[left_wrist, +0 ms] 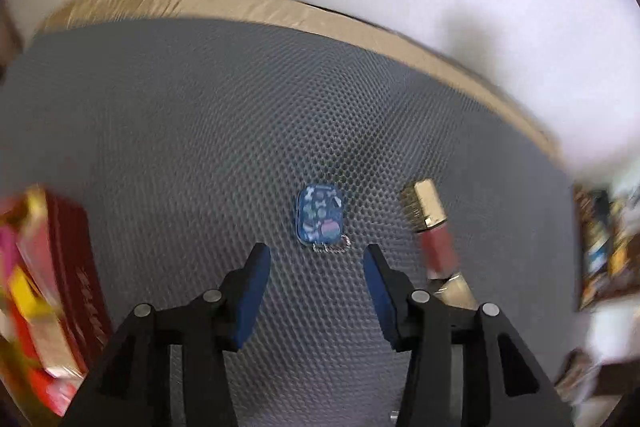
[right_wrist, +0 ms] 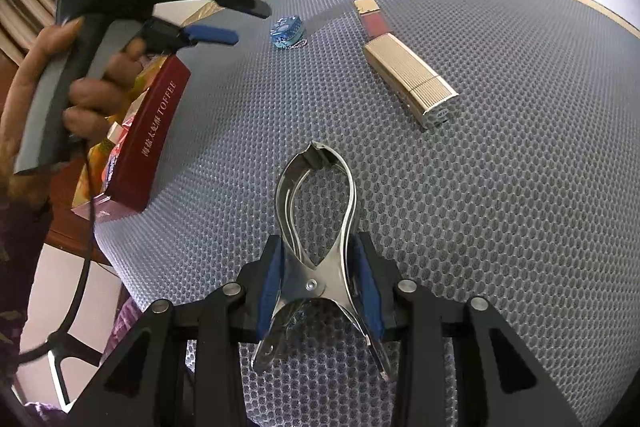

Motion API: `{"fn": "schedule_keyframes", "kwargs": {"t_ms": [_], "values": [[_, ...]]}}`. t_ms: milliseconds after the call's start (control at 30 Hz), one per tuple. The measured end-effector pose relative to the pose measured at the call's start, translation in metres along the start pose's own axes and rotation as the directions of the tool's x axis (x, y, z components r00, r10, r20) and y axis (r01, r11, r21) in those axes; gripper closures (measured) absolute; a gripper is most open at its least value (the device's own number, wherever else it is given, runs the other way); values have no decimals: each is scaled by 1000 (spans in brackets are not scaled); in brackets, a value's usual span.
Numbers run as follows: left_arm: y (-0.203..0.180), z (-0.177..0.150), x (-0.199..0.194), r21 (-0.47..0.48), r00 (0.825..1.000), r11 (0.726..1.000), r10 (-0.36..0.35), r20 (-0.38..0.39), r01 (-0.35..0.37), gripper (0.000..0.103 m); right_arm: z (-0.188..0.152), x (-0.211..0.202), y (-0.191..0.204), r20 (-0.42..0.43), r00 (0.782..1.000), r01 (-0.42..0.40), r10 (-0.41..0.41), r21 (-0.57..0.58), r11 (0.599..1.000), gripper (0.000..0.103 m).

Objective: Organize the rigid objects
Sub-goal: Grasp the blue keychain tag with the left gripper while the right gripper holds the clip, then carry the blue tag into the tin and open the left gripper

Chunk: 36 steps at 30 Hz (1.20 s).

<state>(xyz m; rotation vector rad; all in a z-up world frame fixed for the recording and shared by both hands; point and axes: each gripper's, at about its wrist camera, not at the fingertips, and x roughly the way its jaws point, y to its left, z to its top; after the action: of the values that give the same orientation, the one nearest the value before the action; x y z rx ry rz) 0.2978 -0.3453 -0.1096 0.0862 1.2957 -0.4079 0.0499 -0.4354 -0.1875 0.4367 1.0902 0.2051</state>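
Note:
A small blue patterned case (left_wrist: pixel 319 215) with a short chain lies on the grey honeycomb mat (left_wrist: pixel 192 131), just beyond my left gripper (left_wrist: pixel 318 255). That gripper points down at the mat and is open, with nothing between its blue pads. To the case's right lies a gold-capped lip gloss tube (left_wrist: pixel 430 227). In the right wrist view my right gripper (right_wrist: pixel 320 247) is shut on a shiny metal spring clamp (right_wrist: pixel 316 195), held above the mat (right_wrist: pixel 500 207). The case (right_wrist: pixel 286 31) and the tube (right_wrist: pixel 404 67) lie farther back. The left gripper (right_wrist: pixel 248 23) hovers at upper left.
A red toffee box (right_wrist: pixel 152 131) holding bright wrapped sweets stands at the mat's left edge (left_wrist: pixel 76 267). A person's hand (right_wrist: pixel 92 95) holds the left gripper's handle, with a cable hanging below. A colourful package (left_wrist: pixel 600 247) sits at the far right. The tan table rim (left_wrist: pixel 280 7) borders the mat.

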Motion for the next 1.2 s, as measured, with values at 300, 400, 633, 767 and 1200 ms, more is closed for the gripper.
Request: {"fn": "schedule_keyframes", "kwargs": {"t_ms": [300,400,633,767,1200], "values": [[-18,26,35,27,997,998,57,-44,-56,54,3,-5,-14,-3,999,-50,51,26,998,67],[-17,25,48,6,997,1000,-6,-71,7,73,4,-6,-15,-5,999,-50,50,31,998,67],[4,3,29,-38,995,995,-93,-24,92,73,7,-2,2,-20,1000,15,-16,-27,1000,66],[28,-18,-15,-37,989,989,-142,40,144,73,7,2,9,-26,998,56,-57,-57,997,66],[187,-119,-162,-182,989,982,-14,149,41,72,4,28,57,-41,978,192,-205,-207,959,40]]}}
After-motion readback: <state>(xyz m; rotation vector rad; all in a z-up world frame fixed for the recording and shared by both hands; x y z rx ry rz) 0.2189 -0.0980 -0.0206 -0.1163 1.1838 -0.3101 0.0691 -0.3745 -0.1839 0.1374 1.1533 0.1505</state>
